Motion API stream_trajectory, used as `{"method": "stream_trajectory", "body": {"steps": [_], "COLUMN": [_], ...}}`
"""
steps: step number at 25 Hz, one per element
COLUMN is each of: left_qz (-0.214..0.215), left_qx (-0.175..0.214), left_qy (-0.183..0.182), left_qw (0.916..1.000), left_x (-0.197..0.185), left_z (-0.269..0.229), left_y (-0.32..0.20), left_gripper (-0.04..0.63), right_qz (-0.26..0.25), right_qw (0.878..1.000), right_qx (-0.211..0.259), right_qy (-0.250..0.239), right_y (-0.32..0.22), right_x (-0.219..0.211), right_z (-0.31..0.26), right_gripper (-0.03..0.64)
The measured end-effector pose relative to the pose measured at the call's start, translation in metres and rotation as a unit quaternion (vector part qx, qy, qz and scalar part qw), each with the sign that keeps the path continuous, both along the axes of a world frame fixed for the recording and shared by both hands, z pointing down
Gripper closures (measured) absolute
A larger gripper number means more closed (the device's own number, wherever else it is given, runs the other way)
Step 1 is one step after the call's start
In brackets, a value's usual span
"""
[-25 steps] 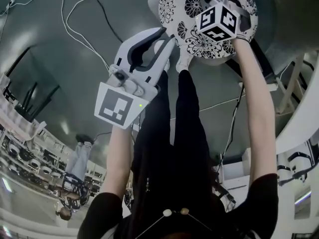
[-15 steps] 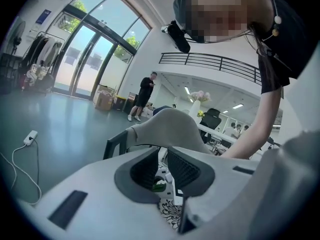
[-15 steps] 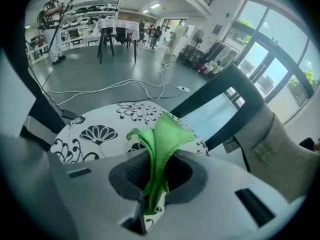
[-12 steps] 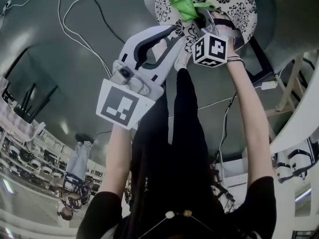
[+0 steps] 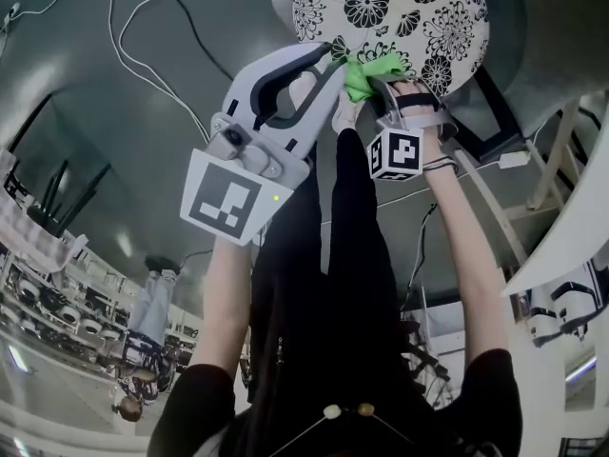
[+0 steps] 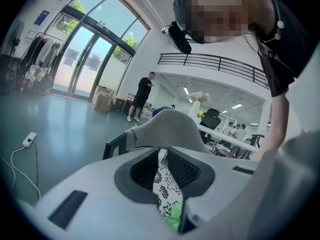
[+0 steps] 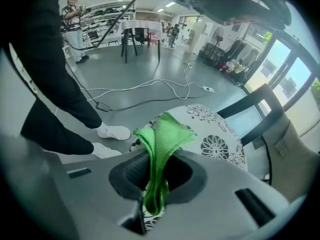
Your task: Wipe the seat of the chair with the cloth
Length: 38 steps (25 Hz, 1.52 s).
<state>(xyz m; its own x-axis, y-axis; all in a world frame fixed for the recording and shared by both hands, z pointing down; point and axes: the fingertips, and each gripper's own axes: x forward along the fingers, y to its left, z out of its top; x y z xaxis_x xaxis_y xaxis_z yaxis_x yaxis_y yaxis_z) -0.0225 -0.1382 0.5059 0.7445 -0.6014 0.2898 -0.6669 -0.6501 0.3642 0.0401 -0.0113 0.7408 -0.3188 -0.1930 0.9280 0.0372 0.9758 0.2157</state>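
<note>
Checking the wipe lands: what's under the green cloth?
The chair's floral seat shows beneath and around the green cloth, pinched in the right gripper. The patch right below the cloth is covered, so contact can't be confirmed.

The green cloth (image 7: 160, 139) looks like soft woven fabric; the chair seat (image 5: 400, 8) is matt floral-print upholstery.

The seat (image 5: 409, 17) is cut off by the head view's top edge, and its near rim is covered by the cloth (image 5: 362, 76) and the right gripper (image 5: 383, 86). Through the narrow gap of the left gripper (image 6: 161, 166) only a strip of it is seen. The cloth's lower end is hidden in the right gripper's jaws.
</note>
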Motion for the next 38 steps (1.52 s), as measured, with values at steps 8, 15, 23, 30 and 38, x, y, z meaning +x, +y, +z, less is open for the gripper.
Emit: {"method": "stream_trajectory", "body": {"steps": [8,15,23,30,38], "left_qz": [0.002,-0.005,0.008,-0.003,-0.001], "left_qx": [0.002,0.001,-0.002,-0.006,-0.003], "left_qy": [0.003,-0.003,-0.014,-0.019,-0.027], "left_qw": [1.0,1.0,0.9999,0.9998,0.9996], "left_x": [0.006,0.003,0.005,0.003,0.006], "left_z": [0.001,0.001,0.001,0.004,0.004], "left_y": [-0.003,-0.001,0.006,0.004,-0.002], "left_gripper": [0.535,0.535,0.535,0.535,0.535], "right_qz": [-0.025,0.024,0.085,0.101,0.0], "right_qw": [0.999,0.996,0.98,0.978,0.987], "right_qx": [-0.019,0.09,0.166,0.155,0.115], "right_qy": [-0.006,-0.006,0.063,0.096,0.111], "right_y": [0.039,-0.086,-0.222,-0.224,-0.141], "right_x": [-0.002,0.023,0.104,0.143,0.13], "right_z": [-0.006,-0.042,-0.045,-0.008,0.024], "right_gripper": [0.566,0.566,0.566,0.566,0.566]}}
